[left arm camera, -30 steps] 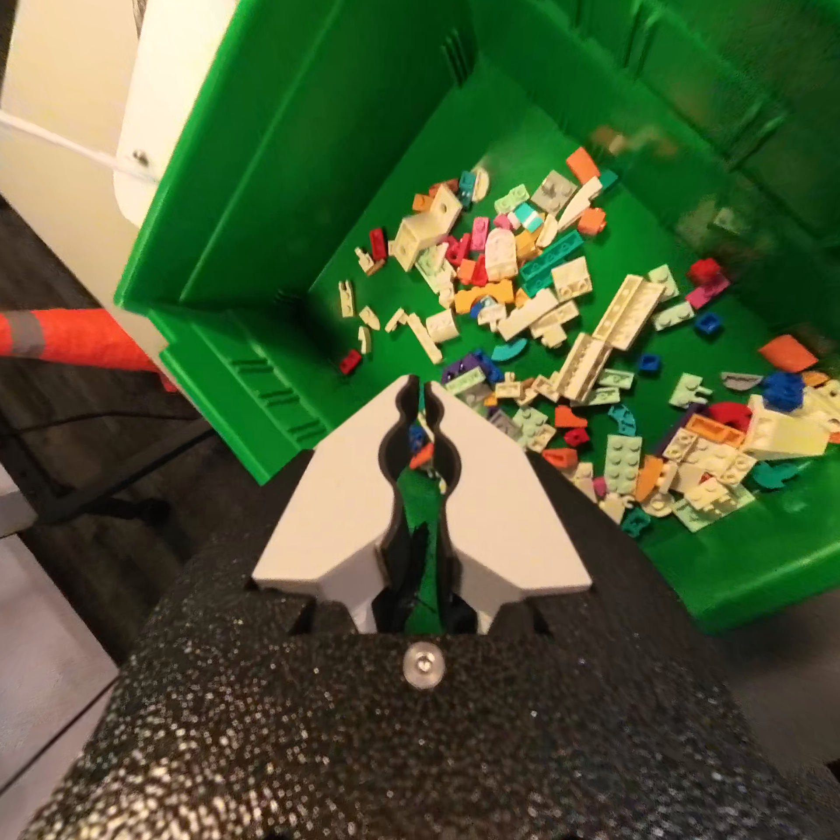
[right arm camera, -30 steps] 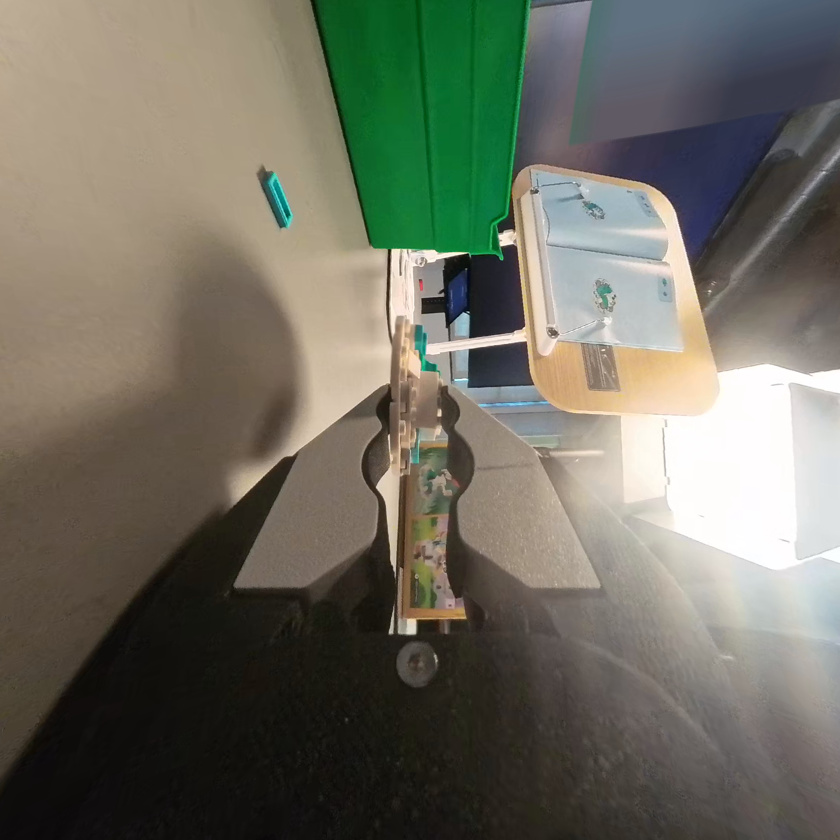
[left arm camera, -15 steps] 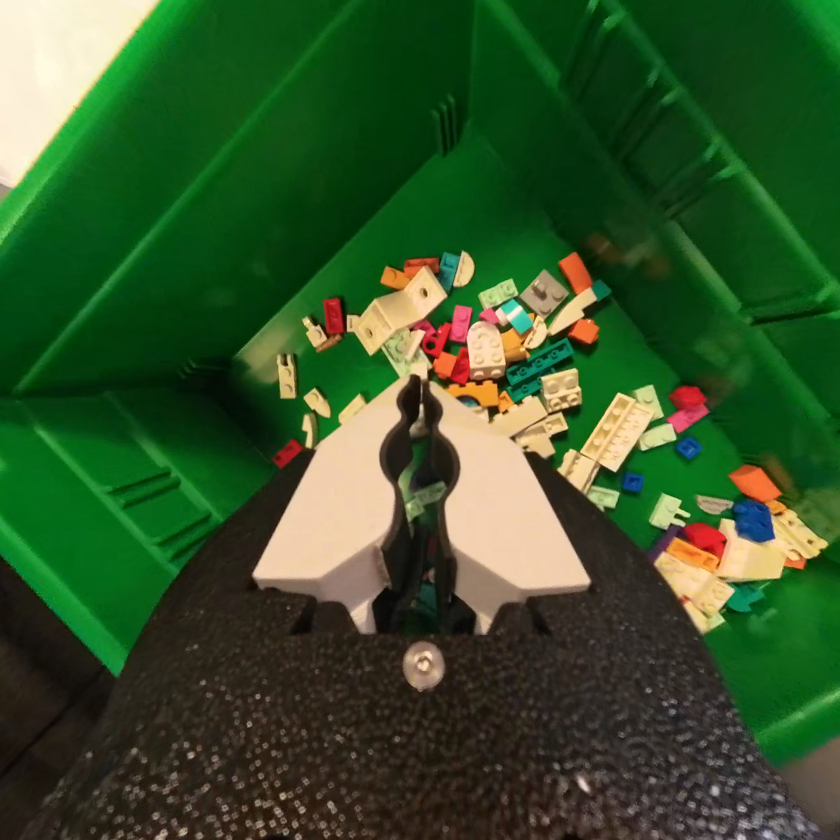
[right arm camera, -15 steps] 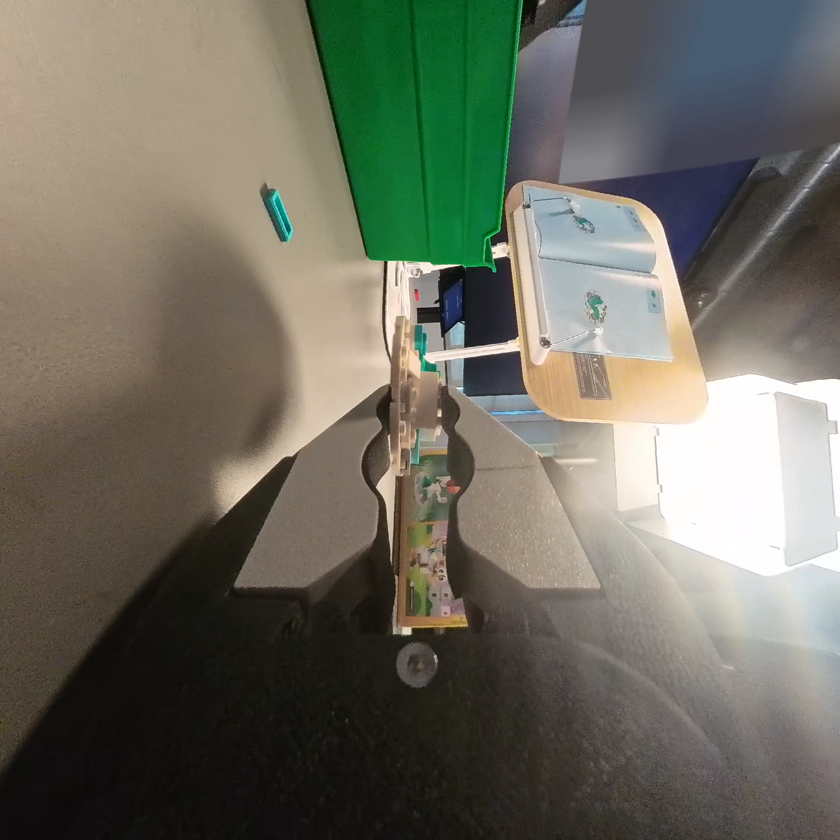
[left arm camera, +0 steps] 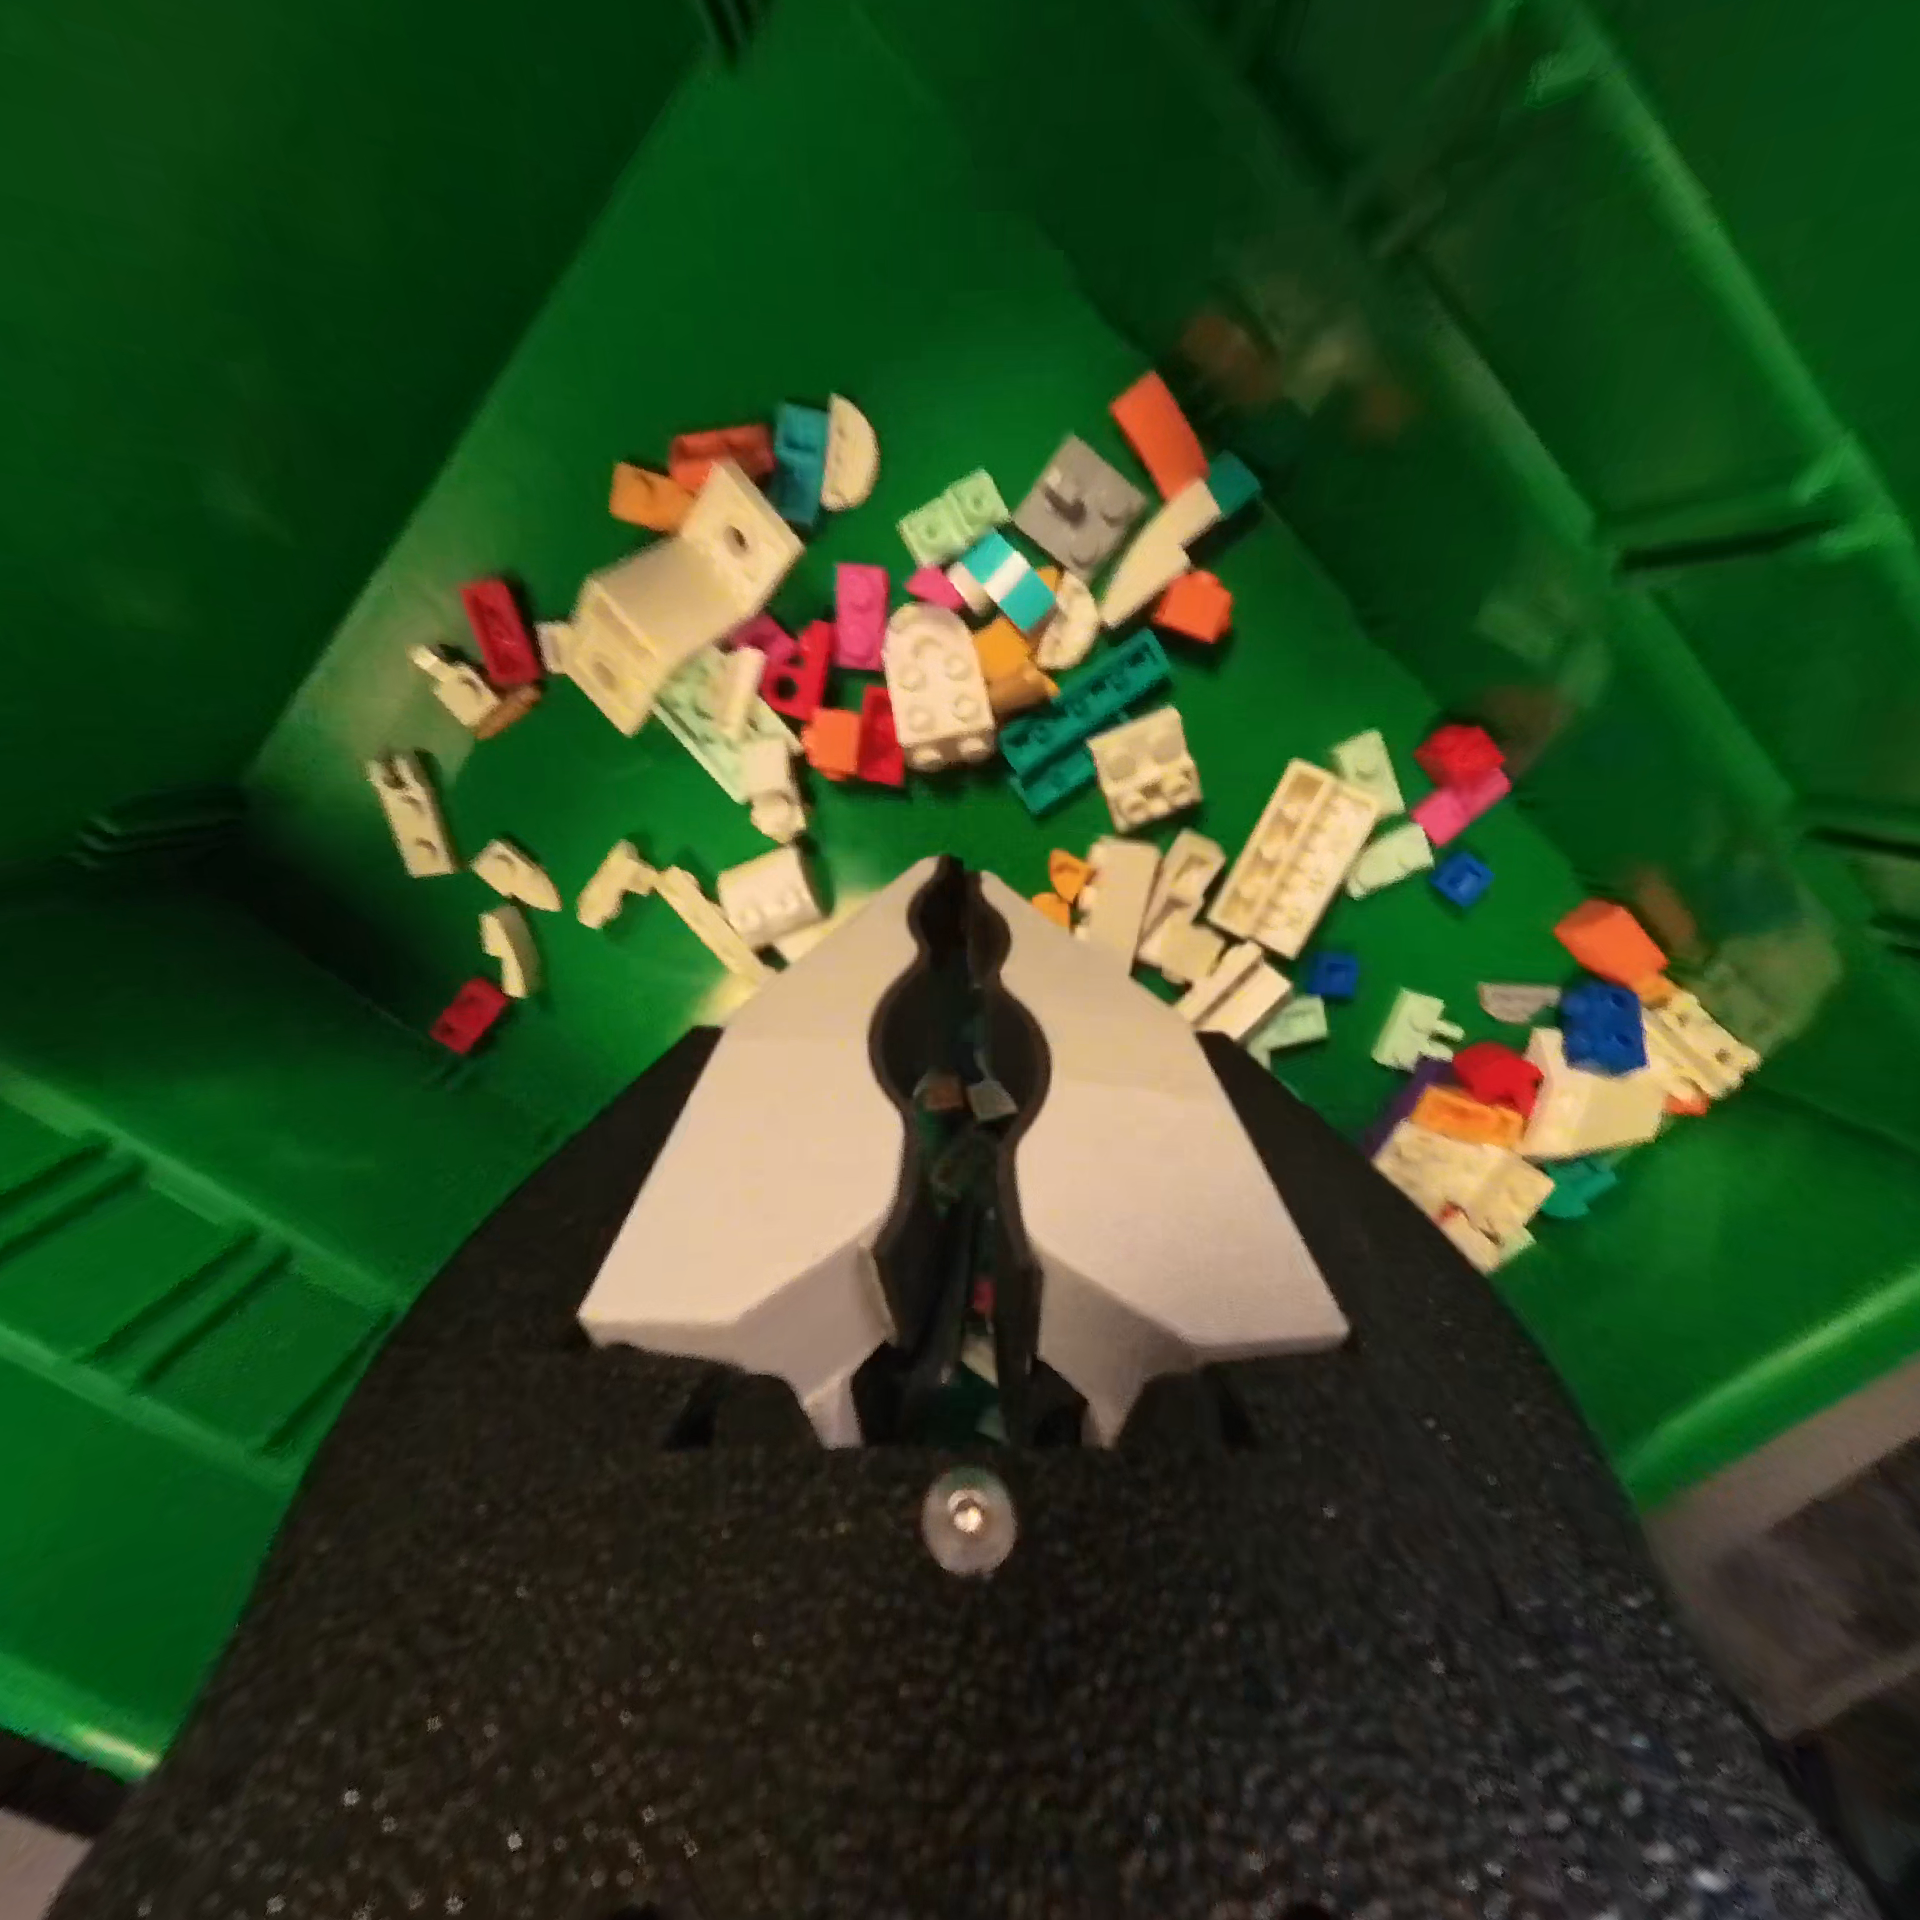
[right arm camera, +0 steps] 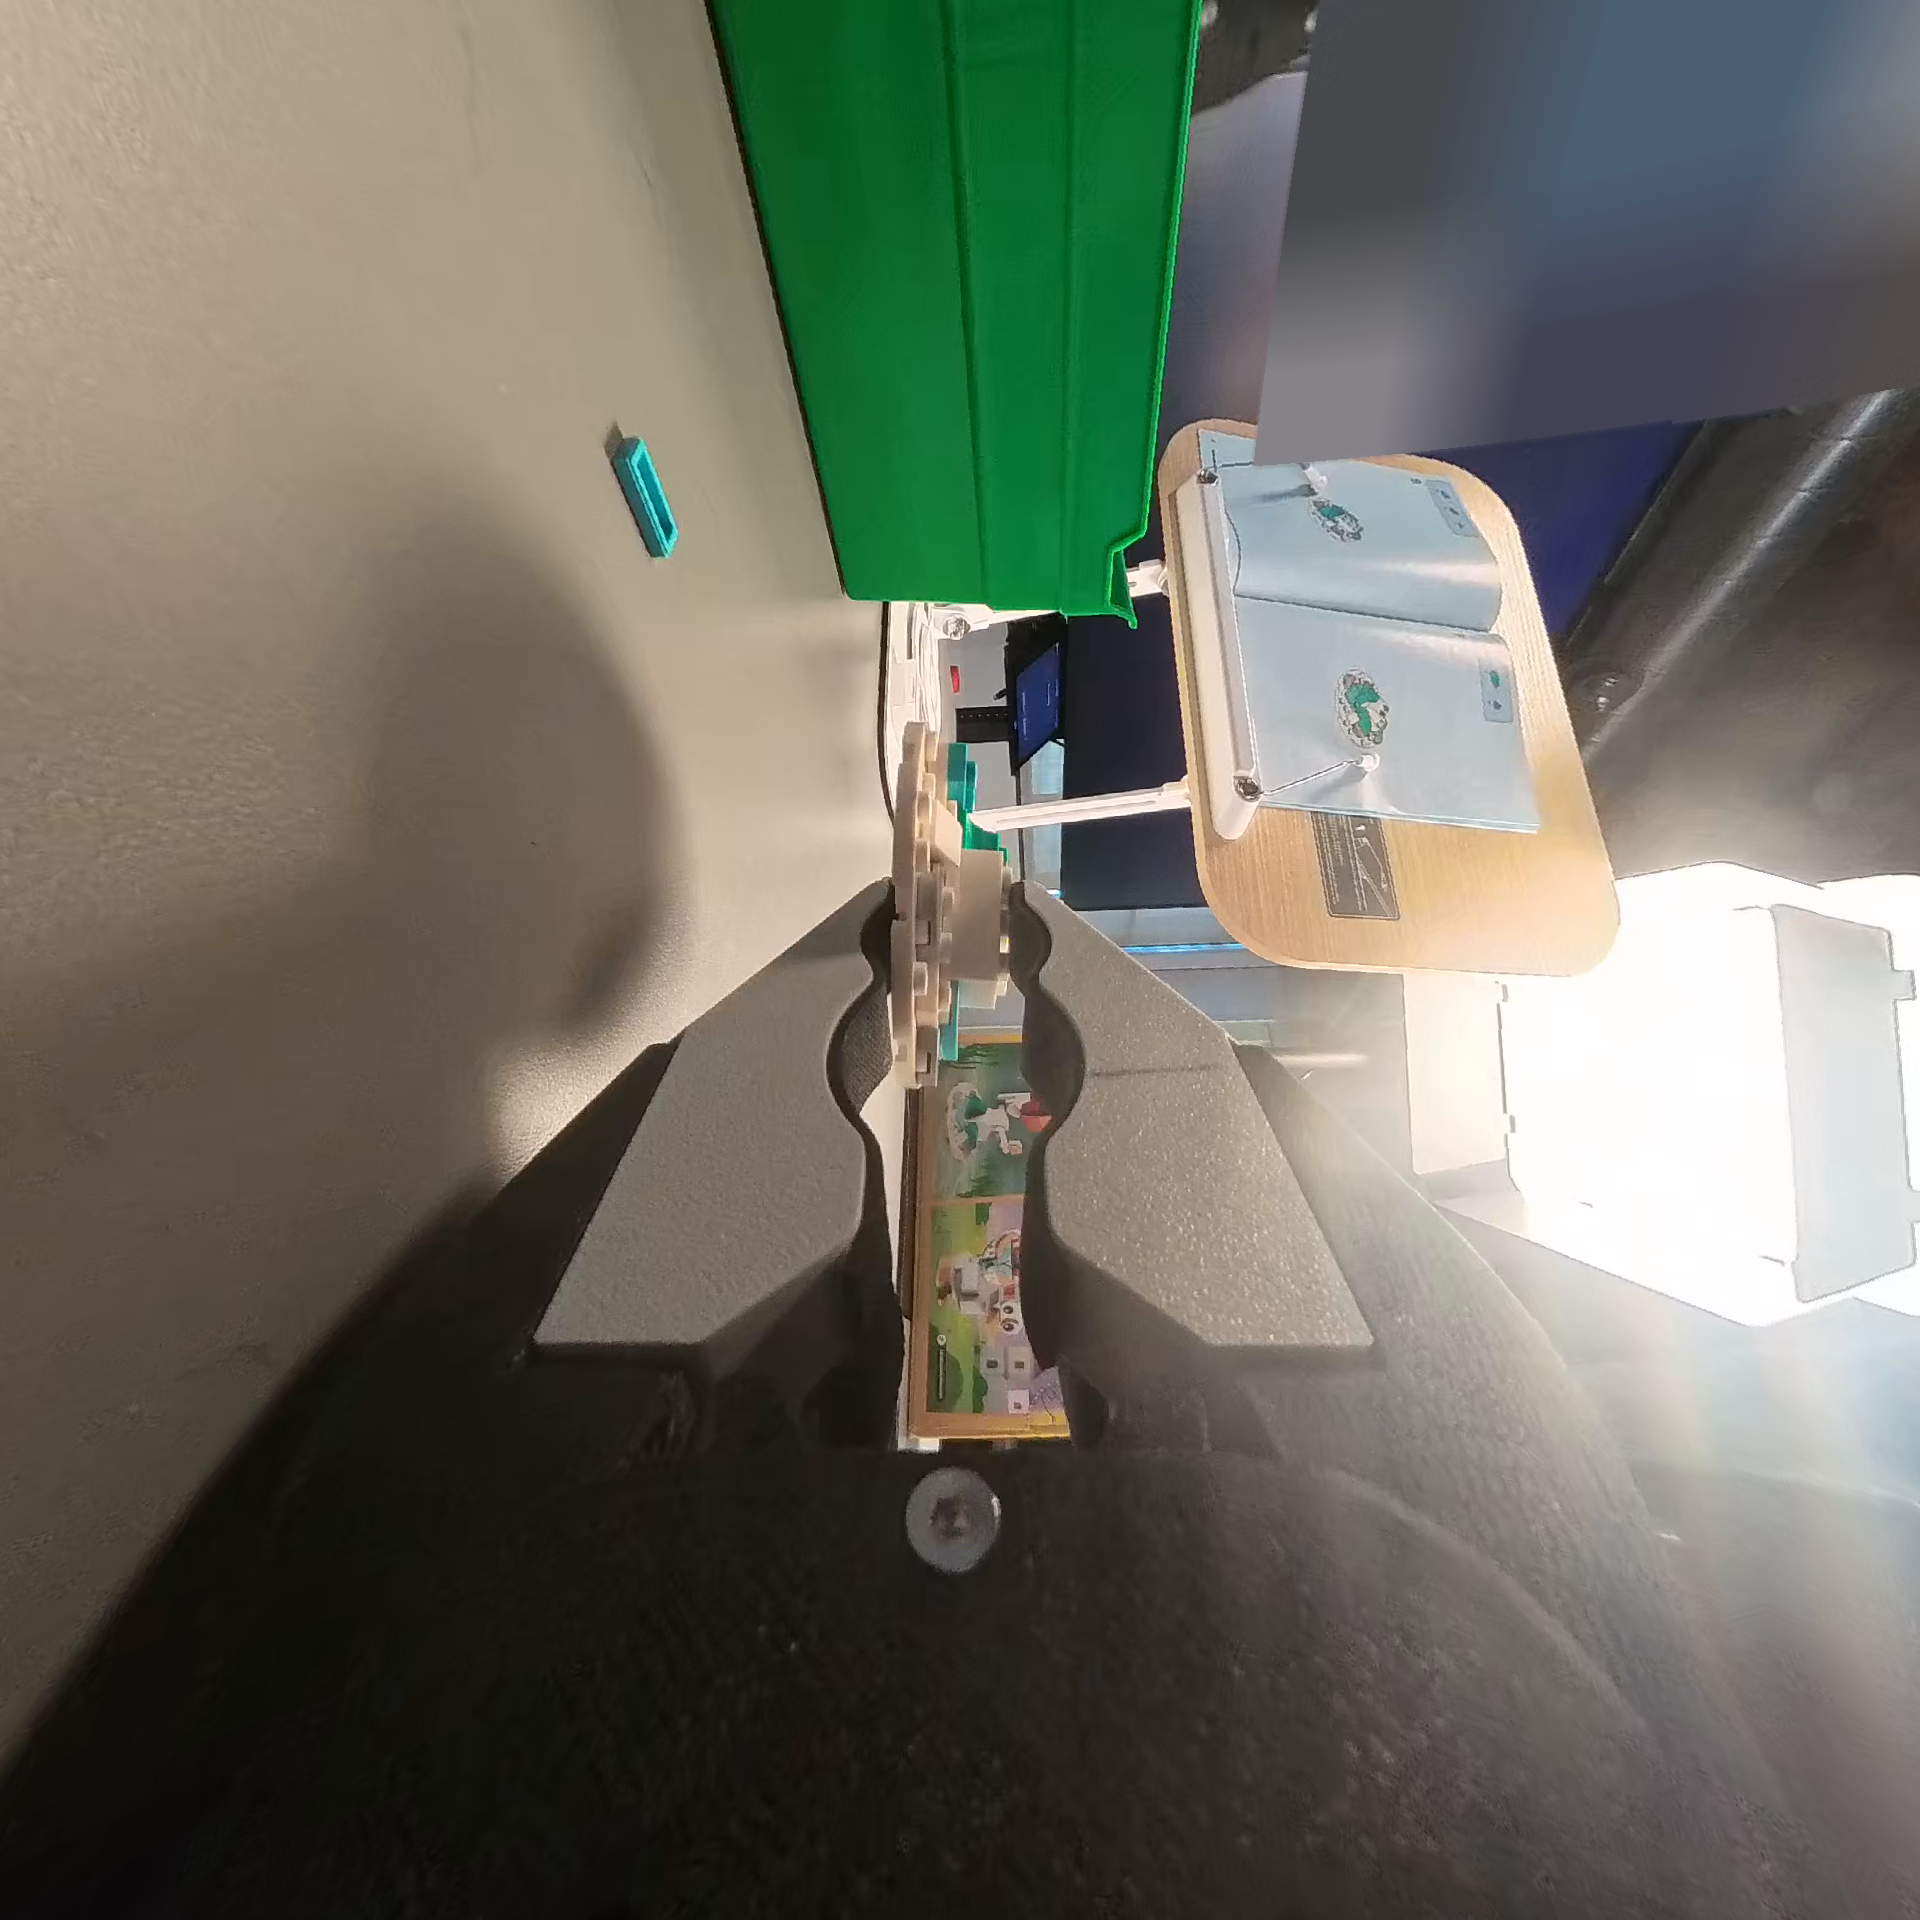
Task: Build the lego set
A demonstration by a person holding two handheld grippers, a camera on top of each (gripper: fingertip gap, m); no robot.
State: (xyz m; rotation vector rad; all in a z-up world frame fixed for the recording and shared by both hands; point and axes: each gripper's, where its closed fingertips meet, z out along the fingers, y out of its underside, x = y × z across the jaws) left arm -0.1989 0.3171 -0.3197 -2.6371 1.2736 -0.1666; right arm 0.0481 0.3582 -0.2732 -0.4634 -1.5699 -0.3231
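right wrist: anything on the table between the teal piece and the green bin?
Nothing: in the right wrist view, bare grey table separates the teal piece from the green bin.

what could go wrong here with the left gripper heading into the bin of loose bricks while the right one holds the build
1. The left gripper is shut above a crowded heap of small mixed-colour plastic bricks in the green plastic bin; opening there could nudge neighbours or grab two.
2. The right gripper pinches the tan and teal partial brick assembly by one edge, so it might twist or slip.
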